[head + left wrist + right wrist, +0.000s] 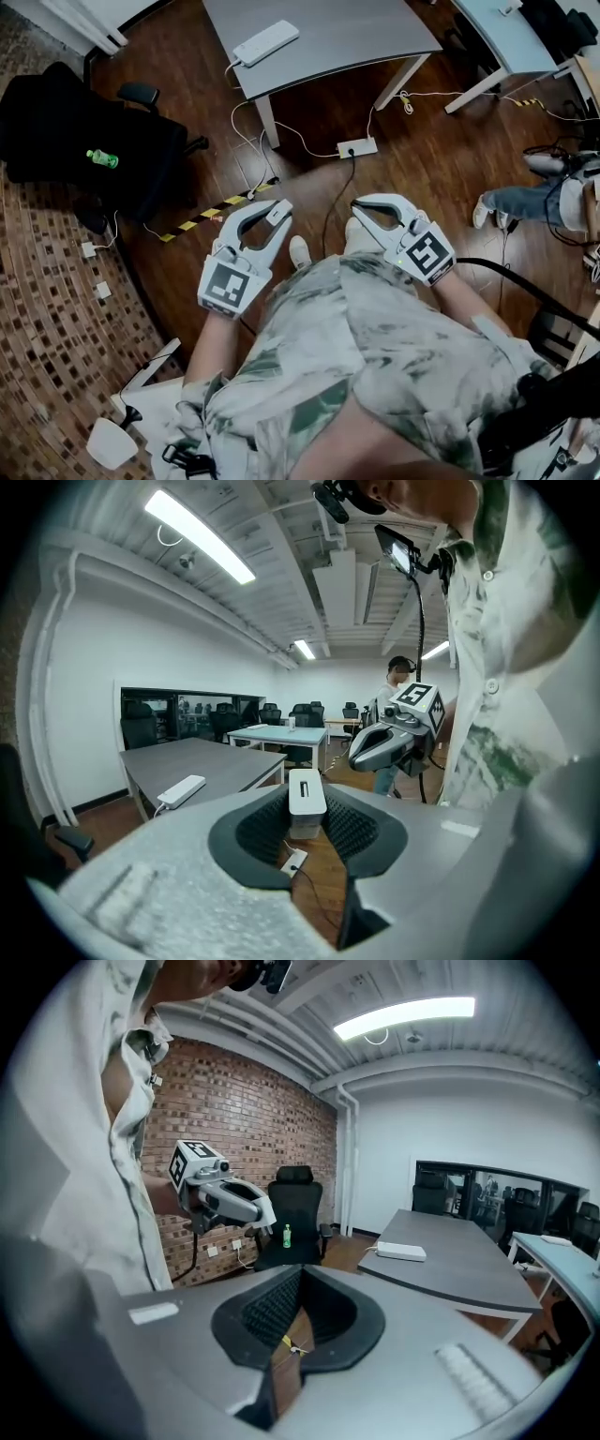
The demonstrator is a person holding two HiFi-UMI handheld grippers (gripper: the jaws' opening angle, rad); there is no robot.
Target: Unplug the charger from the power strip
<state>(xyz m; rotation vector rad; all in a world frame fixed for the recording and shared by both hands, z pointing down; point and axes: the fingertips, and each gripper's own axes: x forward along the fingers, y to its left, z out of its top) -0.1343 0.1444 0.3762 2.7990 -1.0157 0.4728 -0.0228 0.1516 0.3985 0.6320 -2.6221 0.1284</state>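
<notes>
My left gripper (274, 214) is held at waist height and is shut on a small white charger block (279, 211). In the left gripper view the charger (307, 799) stands upright between the jaw tips. A white power strip (357, 147) lies on the wood floor ahead, with a black cable running from it; it also shows below the jaws as the strip (293, 860). My right gripper (360, 208) hovers beside the left one, shut with nothing in it, and its jaw tips (300, 1274) meet over bare floor.
A grey table (375, 42) carries a second white power strip (265, 42). A black office chair (84, 141) holding a green bottle (103, 157) stands at left. Yellow-black tape (216, 211) crosses the floor. A seated person's leg (525, 202) is at right.
</notes>
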